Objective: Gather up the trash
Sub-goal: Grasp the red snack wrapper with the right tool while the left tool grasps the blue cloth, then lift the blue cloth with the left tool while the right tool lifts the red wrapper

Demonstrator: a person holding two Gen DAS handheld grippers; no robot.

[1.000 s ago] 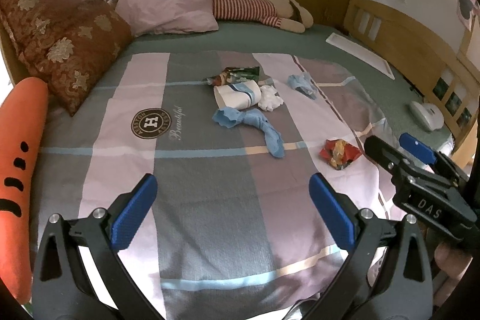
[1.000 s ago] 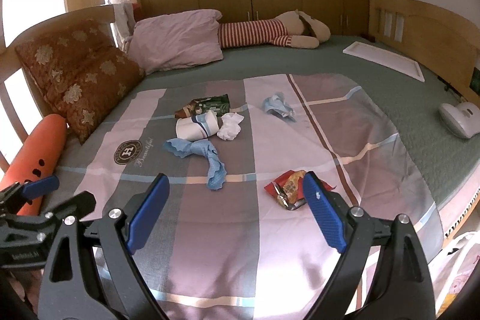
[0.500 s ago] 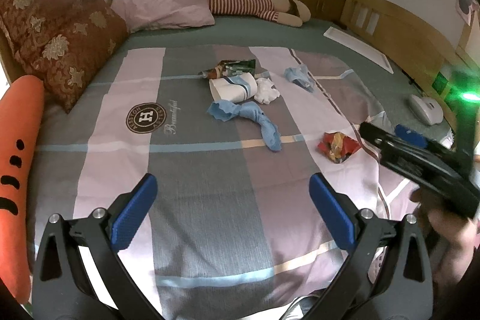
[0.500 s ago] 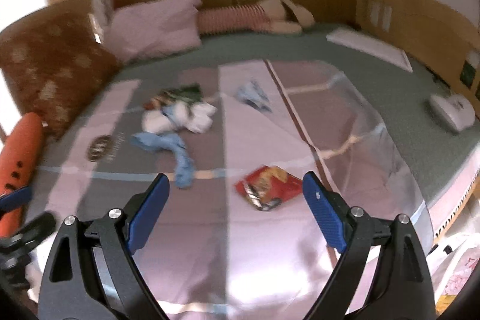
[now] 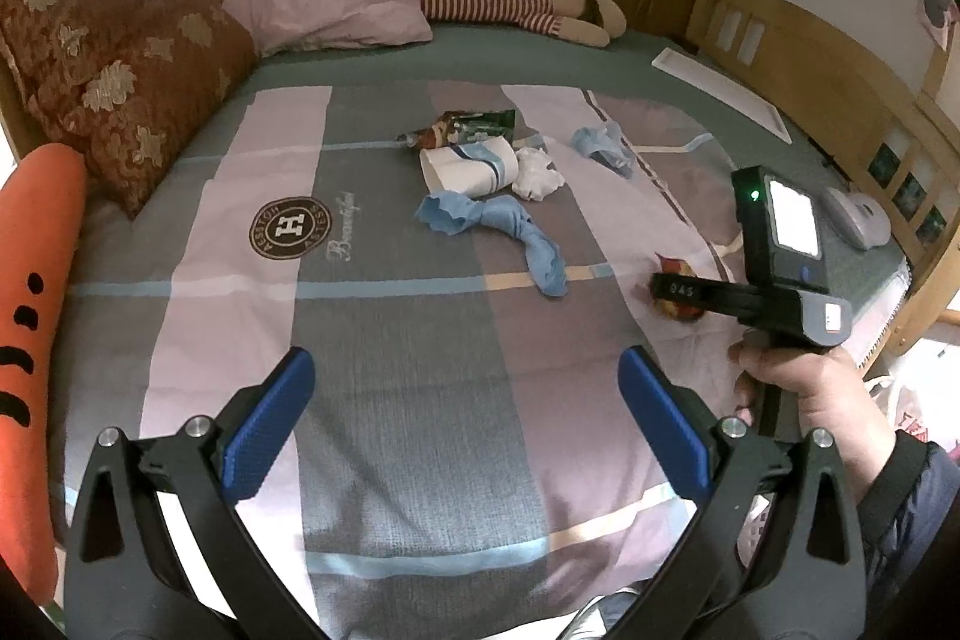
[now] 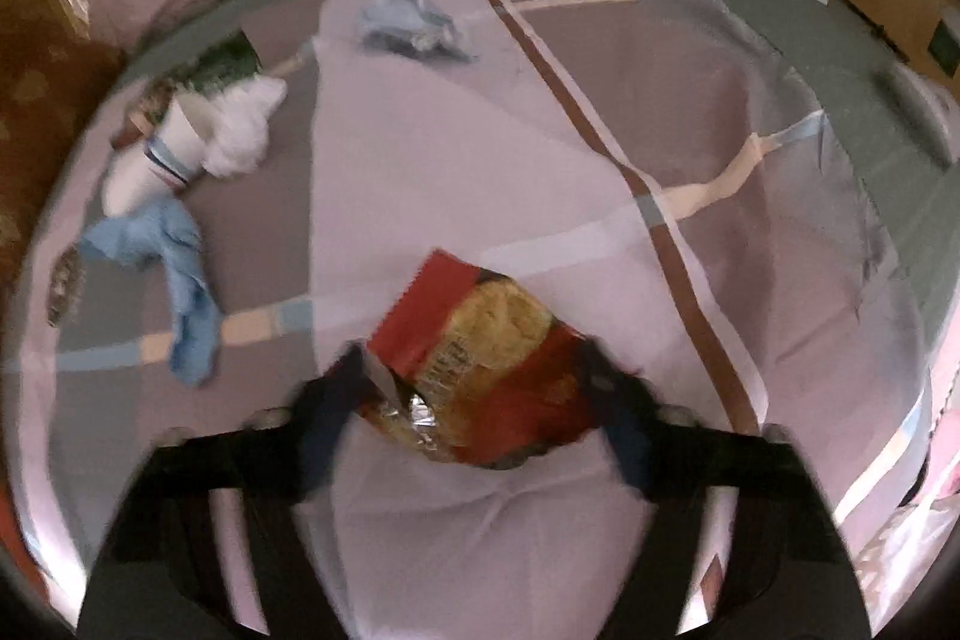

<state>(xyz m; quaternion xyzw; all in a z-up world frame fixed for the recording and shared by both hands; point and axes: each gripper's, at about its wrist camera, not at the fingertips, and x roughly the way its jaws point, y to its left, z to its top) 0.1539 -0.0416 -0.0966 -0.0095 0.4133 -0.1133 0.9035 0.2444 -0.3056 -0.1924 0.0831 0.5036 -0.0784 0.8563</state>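
**Operator A:** Bedding first, left wrist view: a striped quilt (image 5: 384, 316) of grey, lilac and pale blue panels, woven texture, round logo patch. Left gripper (image 5: 459, 421) hovers over bare fabric, blue ribbed pads spread wide, nothing between them.

**Operator B:** What does this view give that the other lacks?

**Operator A:** The person's right hand (image 5: 804, 388) on the black housing of the right gripper, whose tips are hidden. Only a sliver of the red snack wrapper (image 5: 678, 307) shows behind it. Further up the quilt: paper cup (image 5: 471, 166), crumpled white tissue (image 5: 537, 172), limp blue cloth (image 5: 510, 235), green wrapper (image 5: 480, 124). An orange carrot cushion (image 5: 30, 316) sits at the left edge.

**Operator B:** Right wrist view?

**Operator A:** Blurred. Right gripper (image 6: 480, 403) is down at the quilt; its jaws have just been closing, with the red snack wrapper (image 6: 480, 340) between them. Glossy crinkled foil, silver inner lining exposed at the torn end. Both pads meet the wrapper's edges; whether they clamp it, I cannot tell.
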